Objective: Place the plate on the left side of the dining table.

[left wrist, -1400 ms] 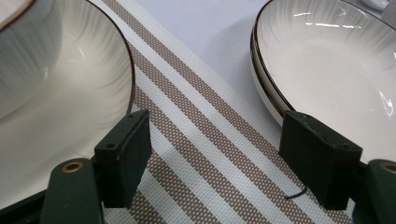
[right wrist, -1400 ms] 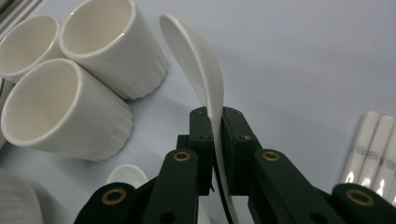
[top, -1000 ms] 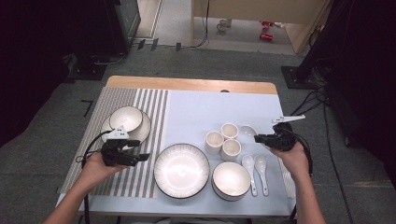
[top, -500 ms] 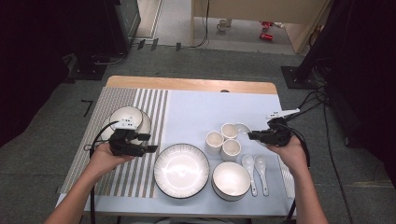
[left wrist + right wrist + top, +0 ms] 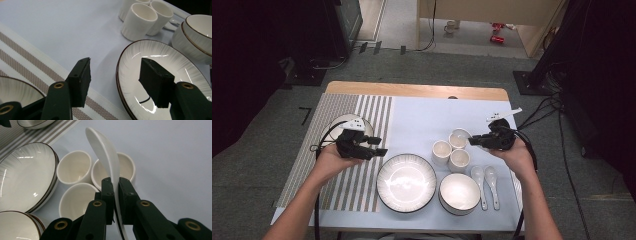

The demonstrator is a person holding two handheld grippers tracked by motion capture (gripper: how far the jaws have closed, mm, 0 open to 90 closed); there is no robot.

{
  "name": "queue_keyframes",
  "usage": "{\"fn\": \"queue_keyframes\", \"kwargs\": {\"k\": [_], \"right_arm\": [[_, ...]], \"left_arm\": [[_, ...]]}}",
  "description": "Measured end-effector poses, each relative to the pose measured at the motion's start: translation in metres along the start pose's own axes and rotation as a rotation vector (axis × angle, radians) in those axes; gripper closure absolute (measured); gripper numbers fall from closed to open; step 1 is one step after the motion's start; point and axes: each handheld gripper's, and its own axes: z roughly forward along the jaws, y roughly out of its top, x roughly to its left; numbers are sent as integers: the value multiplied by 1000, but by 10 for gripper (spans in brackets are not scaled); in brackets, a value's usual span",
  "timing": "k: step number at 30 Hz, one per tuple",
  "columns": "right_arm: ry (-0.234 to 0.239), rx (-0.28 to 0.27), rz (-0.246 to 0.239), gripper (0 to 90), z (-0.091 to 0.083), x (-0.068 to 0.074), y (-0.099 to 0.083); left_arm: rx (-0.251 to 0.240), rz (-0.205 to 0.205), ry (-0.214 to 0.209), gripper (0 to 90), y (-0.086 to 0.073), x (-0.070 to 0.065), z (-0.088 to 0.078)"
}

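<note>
White ceramic soup spoon [image 5: 106, 152] stands clamped by its handle between the two black pads of the right gripper [image 5: 114, 195], its bowl rising up and away from the jaws, on edge. The jaws are pressed tight against the handle, with no gap showing on either side. In the high view the right gripper [image 5: 482, 141] hangs above the table, its tips pointing toward the middle of the table, and the spoon's bowl reaches out just past them over the cups.

Just beyond and below those jaws sit three small white cups [image 5: 75, 167], bunched together and touching; the spoon's bowl crosses in front of the farthest one. Farther to the jaws' left lies a wide ribbed plate [image 5: 22, 175] with a dark rim, and at the near left corner the rim of a white bowl [image 5: 15, 227]. On the person's side of the right gripper, two more white spoons [image 5: 484, 182] lie side by side on the pale blue tablecloth [image 5: 422, 120].

The left gripper [image 5: 113, 82] holds nothing. Its jaws stand partly apart and have just been closing, with only air between the pads. Beneath its right pad is the ribbed plate [image 5: 155, 57]; beneath and behind its left pad runs the striped placemat [image 5: 30, 65], with another dark-rimmed bowl [image 5: 15, 90] at the near left. In the high view the left gripper [image 5: 379, 148] hovers over the placemat, its tips near the plate's edge.
</note>
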Motion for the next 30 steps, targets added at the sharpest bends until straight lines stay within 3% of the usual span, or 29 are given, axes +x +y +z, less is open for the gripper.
{"fn": "queue_keyframes", "kwargs": {"k": [7,10,20,30], "right_arm": [[20,5,-16,839,6,7,5],[37,6,-17,839,9,10,6],[77,12,-37,839,14,20,10],[99,21,-57,839,14,33,10]], "left_arm": [[-4,15,-21,439,12,-1,8],[-26,14,-66,442,16,0,10],[-35,52,-71,493,29,-3,22],[-40,48,-90,514,32,-8,29]]}}
